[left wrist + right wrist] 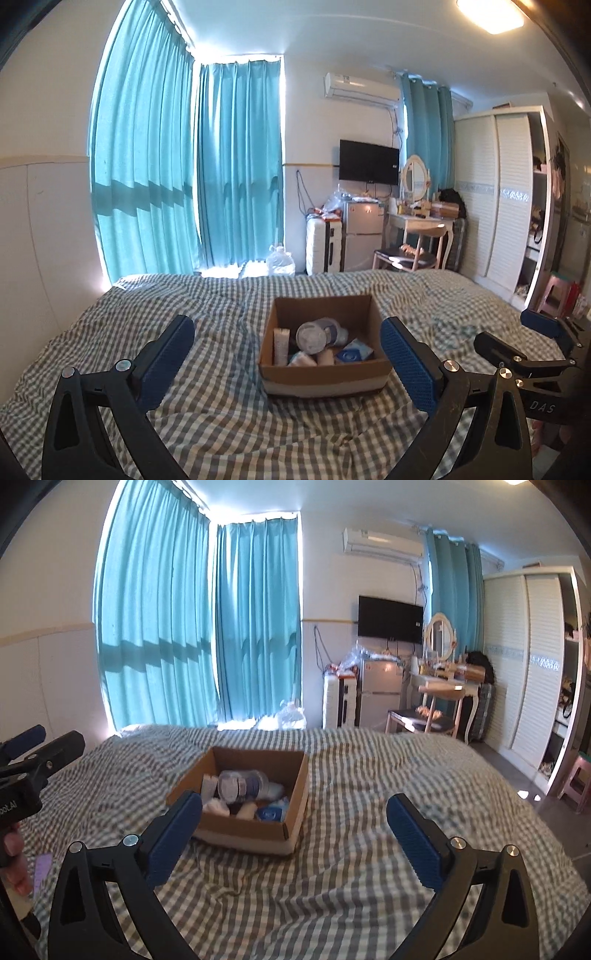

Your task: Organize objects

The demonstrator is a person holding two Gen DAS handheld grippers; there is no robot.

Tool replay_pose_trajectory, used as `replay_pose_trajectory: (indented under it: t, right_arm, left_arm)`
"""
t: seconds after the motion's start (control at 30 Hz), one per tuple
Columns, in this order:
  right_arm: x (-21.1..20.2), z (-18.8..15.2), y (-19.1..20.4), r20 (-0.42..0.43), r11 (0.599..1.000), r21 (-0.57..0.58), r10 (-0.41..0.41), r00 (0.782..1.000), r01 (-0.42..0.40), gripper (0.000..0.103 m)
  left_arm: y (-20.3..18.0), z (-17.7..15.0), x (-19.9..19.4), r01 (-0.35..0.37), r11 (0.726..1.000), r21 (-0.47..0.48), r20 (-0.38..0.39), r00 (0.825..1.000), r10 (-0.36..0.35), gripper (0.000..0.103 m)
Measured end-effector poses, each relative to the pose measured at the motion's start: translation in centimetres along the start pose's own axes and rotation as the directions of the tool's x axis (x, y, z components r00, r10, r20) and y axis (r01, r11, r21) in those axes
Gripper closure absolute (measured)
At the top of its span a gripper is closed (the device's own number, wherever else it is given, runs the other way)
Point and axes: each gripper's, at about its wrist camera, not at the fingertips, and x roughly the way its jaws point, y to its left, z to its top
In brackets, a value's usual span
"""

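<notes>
Left gripper (pixel 287 354) spread wide, nothing between its blue pads, framing the cardboard box (pixel 325 373) just ahead. Right gripper (pixel 294 830) gapes too, over bare gingham bedspread (pixel 369 867), box off its left finger. A clear jar (pixel 317 334) lies tipped among packets inside. Checked cover runs open to the far edge, teal curtains (pixel 236 162) beyond.

Bedroom, white walls (pixel 44 129). Teal curtains (pixel 147 166) far left, sunlit. Checked bed (pixel 221 424) near. Television (pixel 369 161), air conditioner (pixel 360 86), vanity table (pixel 421 221), louvred wardrobe (pixel 495 192) far right.
</notes>
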Motion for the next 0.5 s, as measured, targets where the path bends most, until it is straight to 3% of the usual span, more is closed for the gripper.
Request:
replay_pose_trajectory:
  t: [0.27, 0.5]
  right_arm:
    - [2.5, -4.3, 1.3, -0.075, 1.000, -0.024, 0.010, 0.997, -0.012, 0.002]
    - [3.3, -5.5, 1.7, -0.088, 0.999, -0.036, -0.021, 0.996, 0.017, 0.002]
  left_arm:
    - [0.5, -5.0, 3.0, -0.002, 1.000, -0.017, -0.133, 0.991, 0.000, 0.000]
    - [0.4, -6.1, 3.5, -0.001, 1.000, -0.022, -0.156, 0.988, -0.003, 0.000]
